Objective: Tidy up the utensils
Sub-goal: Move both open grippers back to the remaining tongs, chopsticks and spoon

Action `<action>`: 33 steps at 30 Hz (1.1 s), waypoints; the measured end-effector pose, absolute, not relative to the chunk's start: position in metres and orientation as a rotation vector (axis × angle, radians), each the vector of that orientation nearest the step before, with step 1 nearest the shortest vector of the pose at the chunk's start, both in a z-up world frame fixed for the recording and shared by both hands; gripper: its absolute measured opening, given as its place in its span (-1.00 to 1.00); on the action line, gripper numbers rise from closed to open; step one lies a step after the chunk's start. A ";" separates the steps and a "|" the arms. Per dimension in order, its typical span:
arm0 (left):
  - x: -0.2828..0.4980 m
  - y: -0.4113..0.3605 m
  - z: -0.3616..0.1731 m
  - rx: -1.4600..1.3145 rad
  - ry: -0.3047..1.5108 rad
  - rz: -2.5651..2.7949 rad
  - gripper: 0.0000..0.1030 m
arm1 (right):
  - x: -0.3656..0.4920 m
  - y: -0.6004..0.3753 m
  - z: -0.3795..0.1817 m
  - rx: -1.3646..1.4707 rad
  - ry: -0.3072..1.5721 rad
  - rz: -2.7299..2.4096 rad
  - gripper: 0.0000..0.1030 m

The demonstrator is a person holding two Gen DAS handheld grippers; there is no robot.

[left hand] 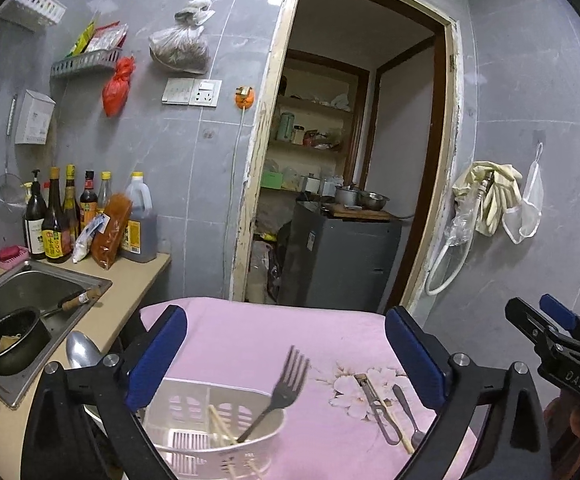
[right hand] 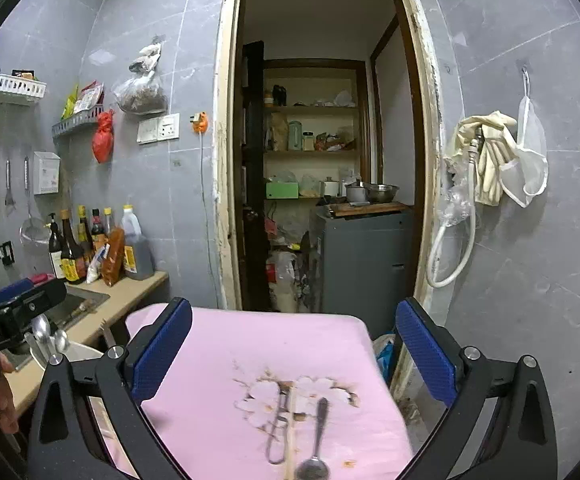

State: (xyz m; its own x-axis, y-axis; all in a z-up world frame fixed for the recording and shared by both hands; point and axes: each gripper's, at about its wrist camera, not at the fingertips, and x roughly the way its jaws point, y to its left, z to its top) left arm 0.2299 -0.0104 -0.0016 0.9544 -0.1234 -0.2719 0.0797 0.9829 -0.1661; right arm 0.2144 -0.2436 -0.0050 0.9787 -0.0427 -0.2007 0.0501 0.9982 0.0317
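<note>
A white slotted utensil basket stands on the pink cloth near my left gripper, which is open and empty above it. A fork leans in the basket, tines up, with wooden chopsticks beside it. On the cloth's flower print lie a peeler, one chopstick and a small spoon. In the right wrist view my right gripper is open and empty above the peeler, chopstick and spoon.
The pink-covered table stands before an open doorway. A counter with a sink, a pot and sauce bottles is at the left. A large spoon shows by the left finger. A hose and gloves hang at the right.
</note>
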 end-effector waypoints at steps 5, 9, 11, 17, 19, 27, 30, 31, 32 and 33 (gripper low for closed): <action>0.232 -0.039 -0.010 -0.121 0.296 -0.084 0.98 | 0.222 -0.274 -0.019 0.042 0.248 -0.044 0.95; 0.237 -0.060 -0.017 -0.100 0.316 -0.086 0.98 | 0.230 -0.297 -0.035 0.052 0.290 -0.034 0.95; 0.242 -0.071 -0.022 -0.088 0.328 -0.088 0.98 | 0.235 -0.310 -0.045 0.057 0.319 -0.030 0.95; 0.256 -0.100 -0.037 -0.068 0.367 -0.106 0.98 | 0.251 -0.337 -0.071 0.074 0.391 -0.018 0.95; 0.262 -0.109 -0.043 -0.062 0.385 -0.116 0.98 | 0.256 -0.344 -0.082 0.073 0.418 -0.014 0.95; 0.283 -0.132 -0.079 -0.059 0.493 -0.139 0.98 | 0.269 -0.354 -0.120 0.027 0.525 0.036 0.95; 0.288 -0.137 -0.095 -0.065 0.538 -0.143 0.98 | 0.274 -0.354 -0.134 0.012 0.565 0.064 0.95; 0.290 -0.139 -0.102 -0.064 0.560 -0.145 0.98 | 0.275 -0.353 -0.137 0.008 0.579 0.077 0.95; 0.292 -0.141 -0.106 -0.061 0.574 -0.146 0.98 | 0.277 -0.351 -0.142 0.002 0.599 0.094 0.95; 0.293 -0.142 -0.110 -0.058 0.589 -0.147 0.98 | 0.278 -0.352 -0.145 -0.003 0.608 0.102 0.94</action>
State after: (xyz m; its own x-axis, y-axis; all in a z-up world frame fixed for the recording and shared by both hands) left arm 0.2931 -0.1421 -0.1102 0.8212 -0.1551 -0.5492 0.1218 0.9878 -0.0969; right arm 0.2783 -0.3517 -0.1449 0.8161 0.0951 -0.5700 -0.0966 0.9949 0.0276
